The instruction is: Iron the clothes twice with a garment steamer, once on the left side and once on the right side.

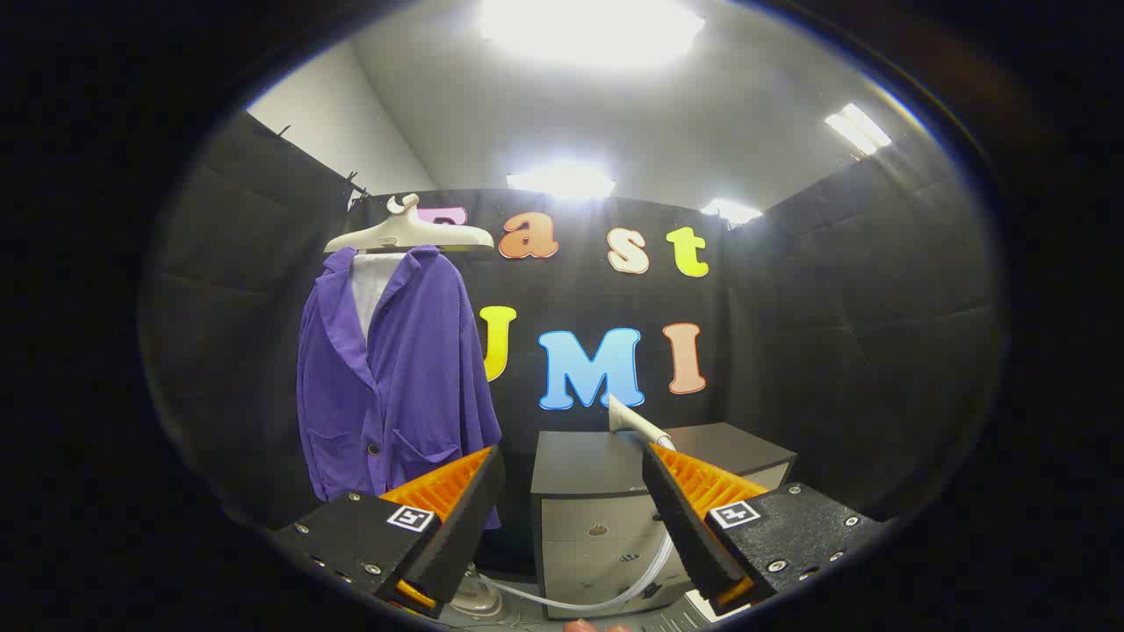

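Note:
A purple jacket (395, 377) hangs on a cream hanger (408, 233) beyond my left finger, over a white inner layer. My gripper (572, 465) is open, with a wide gap between the fingers (457, 518) and nothing held. The white steamer head (634, 421) rests on top of a dark-topped cabinet (580, 461), just past my right finger. Its pale hose (606, 597) loops down in front of the cabinet toward a whitish base unit (479, 601) on the floor, partly hidden behind my left finger.
The cabinet has light drawer fronts (597, 535) and stands right of the jacket, against the black back wall. Black padded walls close the booth on both sides. Ceiling lights glare overhead.

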Tool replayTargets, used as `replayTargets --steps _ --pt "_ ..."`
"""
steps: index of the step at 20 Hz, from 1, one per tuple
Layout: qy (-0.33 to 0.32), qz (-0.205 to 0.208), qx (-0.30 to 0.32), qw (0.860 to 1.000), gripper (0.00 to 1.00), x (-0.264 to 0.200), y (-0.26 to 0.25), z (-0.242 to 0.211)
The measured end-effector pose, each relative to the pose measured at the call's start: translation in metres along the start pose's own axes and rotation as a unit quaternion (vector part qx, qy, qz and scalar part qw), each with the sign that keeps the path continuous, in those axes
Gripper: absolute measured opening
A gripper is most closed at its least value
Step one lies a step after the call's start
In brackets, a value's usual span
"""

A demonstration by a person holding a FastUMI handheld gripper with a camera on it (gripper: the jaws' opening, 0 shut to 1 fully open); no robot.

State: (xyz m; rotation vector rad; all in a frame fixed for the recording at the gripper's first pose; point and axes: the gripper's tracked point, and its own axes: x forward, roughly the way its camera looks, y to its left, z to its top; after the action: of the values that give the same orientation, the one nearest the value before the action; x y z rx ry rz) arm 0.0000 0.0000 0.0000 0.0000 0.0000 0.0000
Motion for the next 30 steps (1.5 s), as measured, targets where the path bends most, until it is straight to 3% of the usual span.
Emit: replayTargets --steps 9,19,30 --pt "-0.006 -0.006 -0.013 1.000 0.97 0.000 0.007 0.003" --pt "-0.013 -0.045 -0.010 0.999 0.97 -0.007 -0.017 0.008" --pt "0.011 -0.106 0.007 0.994 0.97 0.021 -0.109 0.015"
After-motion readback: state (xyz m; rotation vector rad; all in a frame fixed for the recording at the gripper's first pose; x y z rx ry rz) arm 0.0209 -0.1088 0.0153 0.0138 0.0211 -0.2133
